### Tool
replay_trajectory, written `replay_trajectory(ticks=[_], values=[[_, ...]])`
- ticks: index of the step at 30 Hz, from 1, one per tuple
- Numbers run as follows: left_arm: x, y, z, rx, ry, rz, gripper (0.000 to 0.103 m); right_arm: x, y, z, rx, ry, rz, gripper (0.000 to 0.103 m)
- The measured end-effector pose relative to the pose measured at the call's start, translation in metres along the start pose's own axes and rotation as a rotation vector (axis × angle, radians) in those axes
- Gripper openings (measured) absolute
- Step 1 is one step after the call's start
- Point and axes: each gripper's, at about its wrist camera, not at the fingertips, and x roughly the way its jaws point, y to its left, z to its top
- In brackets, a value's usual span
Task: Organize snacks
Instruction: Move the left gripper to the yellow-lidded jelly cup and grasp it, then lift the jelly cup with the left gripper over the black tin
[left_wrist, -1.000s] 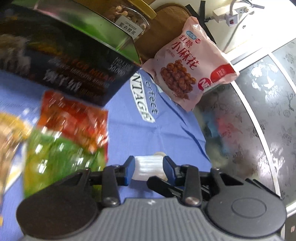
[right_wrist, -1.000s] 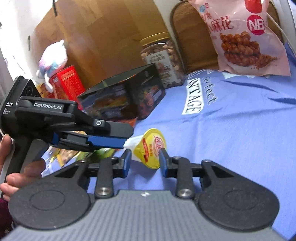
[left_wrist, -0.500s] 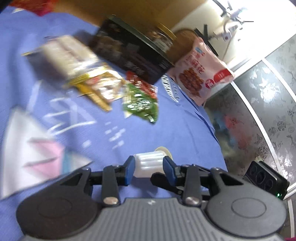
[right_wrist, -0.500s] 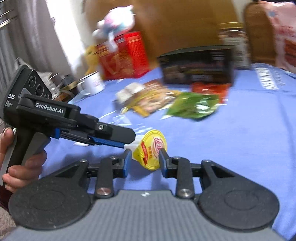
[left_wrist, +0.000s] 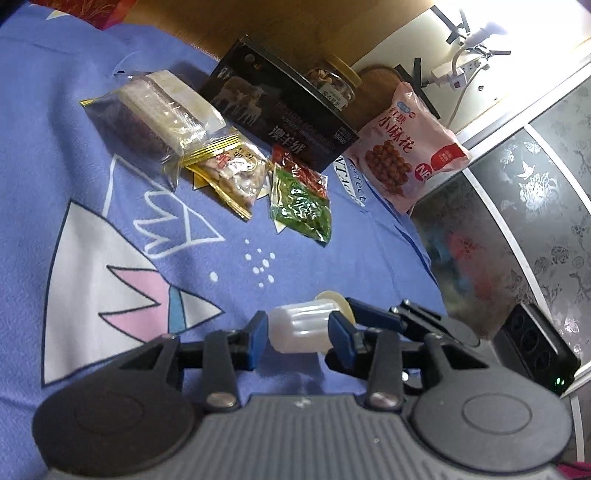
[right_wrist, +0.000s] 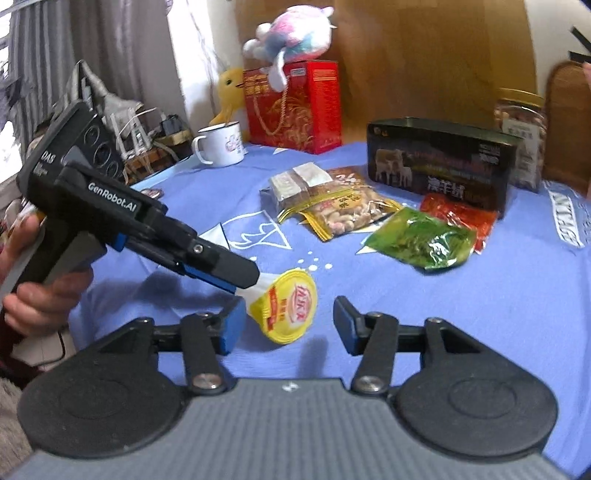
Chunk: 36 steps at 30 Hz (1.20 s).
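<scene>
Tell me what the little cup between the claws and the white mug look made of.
The jelly cup: translucent ribbed plastic, seemingly thin, sealed with a glossy printed yellow film lid. The left claw grips its body. The white mug: probably enamelled metal, judging by its thin dark rim and glossy coat, though ceramic is possible.

Daylight glares from the window (right_wrist: 177, 55) far left; soft shadows fall near the fingers (right_wrist: 232, 325). Fisheye edges bend, and the far-right jar (right_wrist: 524, 136) blurs.
</scene>
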Motion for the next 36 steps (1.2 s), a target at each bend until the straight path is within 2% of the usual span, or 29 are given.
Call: replay_trajectory(ticks=[7,13,16,21,26,32,36], values=[[0.004,0.013,0.0,-0.06,0.003,-0.039,0.039,0.018,-0.008,0.0,-0.071,0.051,0.077,0.056],[0.006,0.017,0.003,-0.062,0.012,-0.055,0.038,0.02,-0.012,-0.002,-0.046,0.029,0.15,0.054],[0.006,0.016,0.004,-0.049,0.013,-0.053,0.037,0.018,-0.015,-0.002,-0.034,0.025,0.149,0.049],[0.008,0.013,0.006,-0.041,0.009,-0.049,0.037,0.017,-0.015,-0.003,-0.031,0.021,0.156,0.048],[0.007,0.002,0.005,0.008,-0.009,-0.01,0.035,0.017,-0.014,-0.004,-0.032,0.017,0.147,0.048],[0.005,0.0,0.003,0.02,-0.012,-0.019,0.034,0.016,-0.011,-0.005,-0.046,0.011,0.127,0.047],[0.003,-0.002,0.005,0.018,-0.021,-0.028,0.032,0.015,-0.012,-0.004,-0.011,0.004,0.127,0.047]])
